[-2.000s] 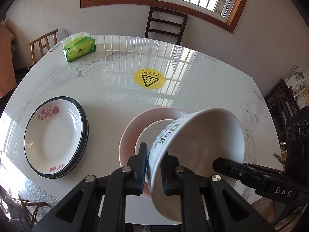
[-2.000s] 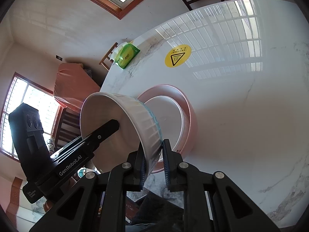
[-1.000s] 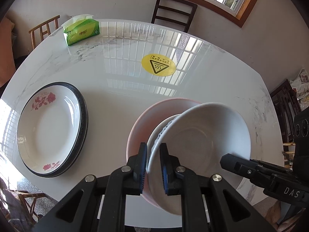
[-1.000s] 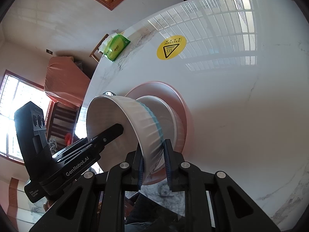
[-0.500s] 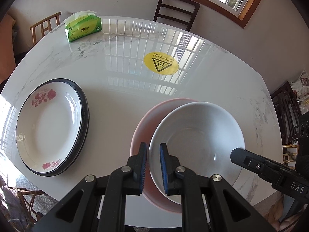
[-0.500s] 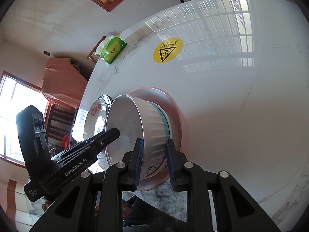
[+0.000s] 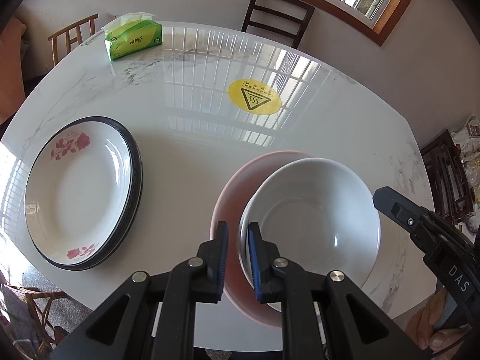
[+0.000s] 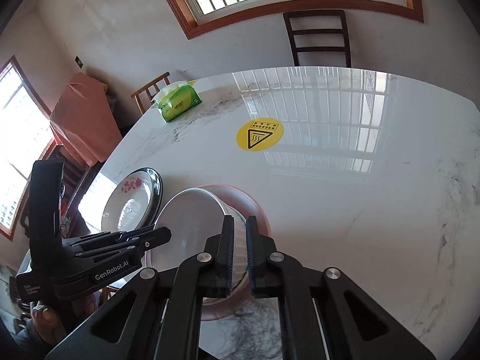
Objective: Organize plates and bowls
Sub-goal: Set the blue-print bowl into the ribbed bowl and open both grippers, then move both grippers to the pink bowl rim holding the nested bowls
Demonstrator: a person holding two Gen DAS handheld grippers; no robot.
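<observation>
A white ribbed bowl [image 7: 312,225] sits level inside a wider pink bowl [image 7: 234,186] near the table's front edge. My left gripper [image 7: 238,255] is shut on the white bowl's near-left rim, which stands between its pads. My right gripper [image 8: 239,246] hovers just above the bowl's [image 8: 192,219] right side. Its jaws are closing to a narrow slit with nothing between them, and the ribbed wall shows behind the gap. In the left wrist view, the right gripper [image 7: 379,195] is off the rim. A stack of black-edged, rose-printed plates [image 7: 78,186] lies to the left.
On the white marble table [image 7: 186,138] a green tissue pack [image 7: 133,39] stands at the far left and a yellow warning sticker [image 7: 254,97] lies in the middle. A dark chair [image 7: 277,15] stands beyond the far edge. A hand [image 8: 45,324] holds the left gripper.
The tilted white bowl came down and settled level in the pink bowl. My right gripper let go of its rim, rose, rolled and closed. The left gripper kept its grip.
</observation>
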